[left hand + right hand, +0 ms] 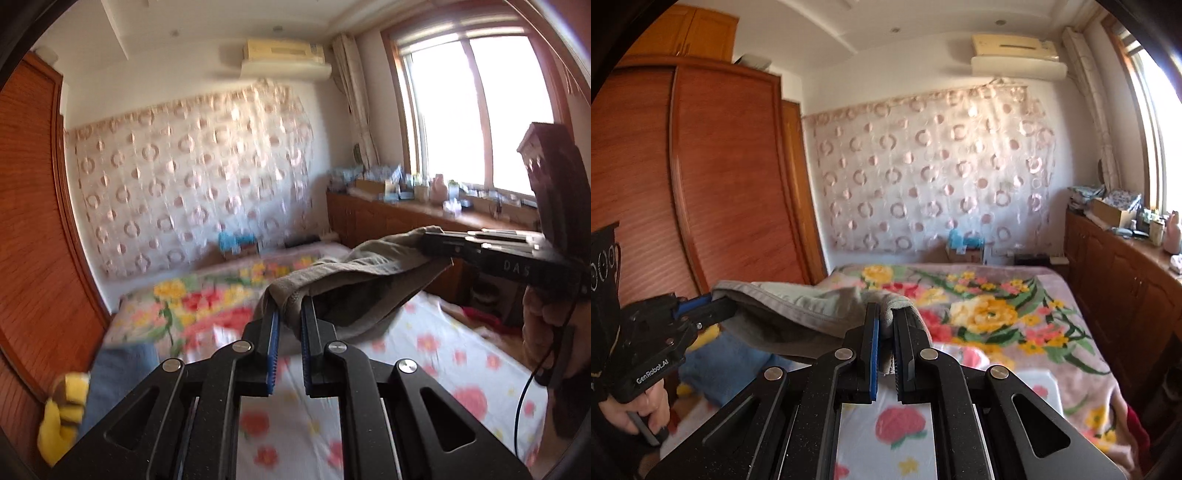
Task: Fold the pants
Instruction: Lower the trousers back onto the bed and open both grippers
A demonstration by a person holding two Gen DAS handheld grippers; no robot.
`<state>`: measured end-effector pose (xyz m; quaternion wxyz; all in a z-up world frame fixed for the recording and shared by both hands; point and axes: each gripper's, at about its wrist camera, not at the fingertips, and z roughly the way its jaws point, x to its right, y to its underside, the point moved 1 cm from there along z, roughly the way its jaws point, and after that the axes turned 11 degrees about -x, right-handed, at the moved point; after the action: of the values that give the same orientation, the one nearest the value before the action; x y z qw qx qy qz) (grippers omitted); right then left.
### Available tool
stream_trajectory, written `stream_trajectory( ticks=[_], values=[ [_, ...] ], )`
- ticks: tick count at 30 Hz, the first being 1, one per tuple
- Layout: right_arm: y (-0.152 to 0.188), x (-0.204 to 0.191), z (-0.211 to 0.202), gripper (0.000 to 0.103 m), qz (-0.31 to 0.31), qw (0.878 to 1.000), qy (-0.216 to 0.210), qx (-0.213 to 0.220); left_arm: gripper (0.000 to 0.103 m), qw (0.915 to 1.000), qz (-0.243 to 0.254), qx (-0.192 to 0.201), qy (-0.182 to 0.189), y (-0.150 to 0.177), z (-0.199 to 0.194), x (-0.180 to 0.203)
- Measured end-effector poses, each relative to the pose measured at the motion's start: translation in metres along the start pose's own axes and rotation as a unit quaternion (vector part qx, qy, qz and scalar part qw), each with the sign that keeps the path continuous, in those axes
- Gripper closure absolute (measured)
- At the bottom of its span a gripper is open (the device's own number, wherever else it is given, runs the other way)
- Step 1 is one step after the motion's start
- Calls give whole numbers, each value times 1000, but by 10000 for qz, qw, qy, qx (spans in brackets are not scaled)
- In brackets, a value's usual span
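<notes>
The grey pants hang in the air above the bed, stretched between both grippers. My left gripper is shut on one end of the pants' edge. It also shows at the left of the right wrist view. My right gripper is shut on the other end of the pants. It shows at the right of the left wrist view. The lower part of the pants is hidden behind the fingers.
Below lies a bed with a white flowered sheet and a bright floral blanket. A blue and yellow plush toy lies at the left. A wooden wardrobe stands left, a low cabinet with clutter under the window right.
</notes>
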<state>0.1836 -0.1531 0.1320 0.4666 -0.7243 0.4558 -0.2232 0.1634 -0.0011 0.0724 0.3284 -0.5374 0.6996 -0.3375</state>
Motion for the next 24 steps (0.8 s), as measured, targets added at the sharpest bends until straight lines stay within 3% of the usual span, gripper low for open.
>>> stream_trajectory(
  ticks=[7, 12, 24],
  values=[
    [93, -16, 5, 97, -30, 9919, -557, -1138, 92, 9950, -195, -938, 284, 103, 3, 12],
    [125, -25, 3, 97, -110, 9823, -732, -1718, 92, 9909, -221, -1289, 321, 151, -2, 31],
    [159, -31, -25, 97, -132, 9771, -697, -2008, 92, 9867, -469, -1479, 493, 179, -8, 39]
  ],
)
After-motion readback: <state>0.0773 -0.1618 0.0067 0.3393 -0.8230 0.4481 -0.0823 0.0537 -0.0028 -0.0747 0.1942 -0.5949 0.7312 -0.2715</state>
